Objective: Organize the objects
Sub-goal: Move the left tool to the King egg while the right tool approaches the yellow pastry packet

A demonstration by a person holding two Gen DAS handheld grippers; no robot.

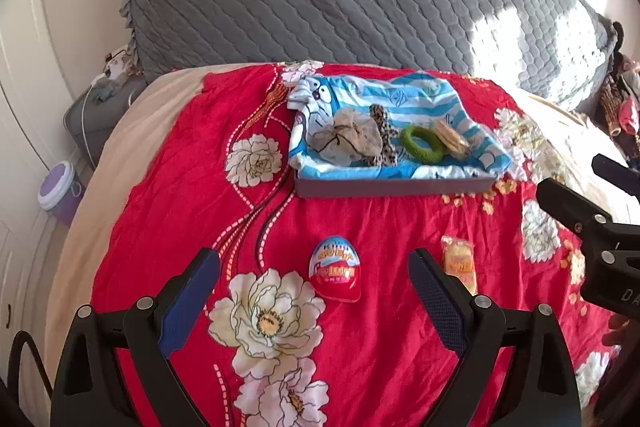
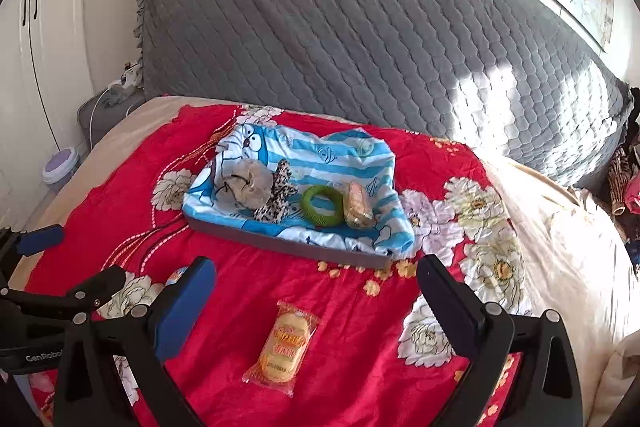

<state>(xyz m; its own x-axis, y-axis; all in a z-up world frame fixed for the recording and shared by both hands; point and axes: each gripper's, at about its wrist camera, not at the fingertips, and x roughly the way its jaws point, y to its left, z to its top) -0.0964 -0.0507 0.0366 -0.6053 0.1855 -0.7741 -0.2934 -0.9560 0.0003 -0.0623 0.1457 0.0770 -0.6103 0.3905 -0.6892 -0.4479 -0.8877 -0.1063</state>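
Observation:
A red and blue chocolate egg [image 1: 335, 270] lies on the red flowered bedspread, just ahead of my open left gripper [image 1: 314, 273]. A wrapped yellow snack cake [image 2: 282, 344] lies between the fingers' line of my open right gripper [image 2: 316, 281]; it also shows as the snack cake [image 1: 459, 263] in the left view. Further back stands a grey tray [image 2: 288, 245] lined with a blue striped cloth [image 1: 404, 97]. In it lie a beige scrunchie [image 2: 245, 183], a leopard hair clip [image 2: 276, 199], a green ring [image 2: 322, 205] and another wrapped snack [image 2: 357, 207].
A grey quilted headboard cover [image 2: 340, 35] rises behind the bed. A purple lidded bin [image 1: 60, 191] stands on the floor at left beside a grey stool [image 1: 96, 115]. White cupboards [image 2: 24, 39] line the left wall. Cream bedding [image 2: 560, 247] lies to the right.

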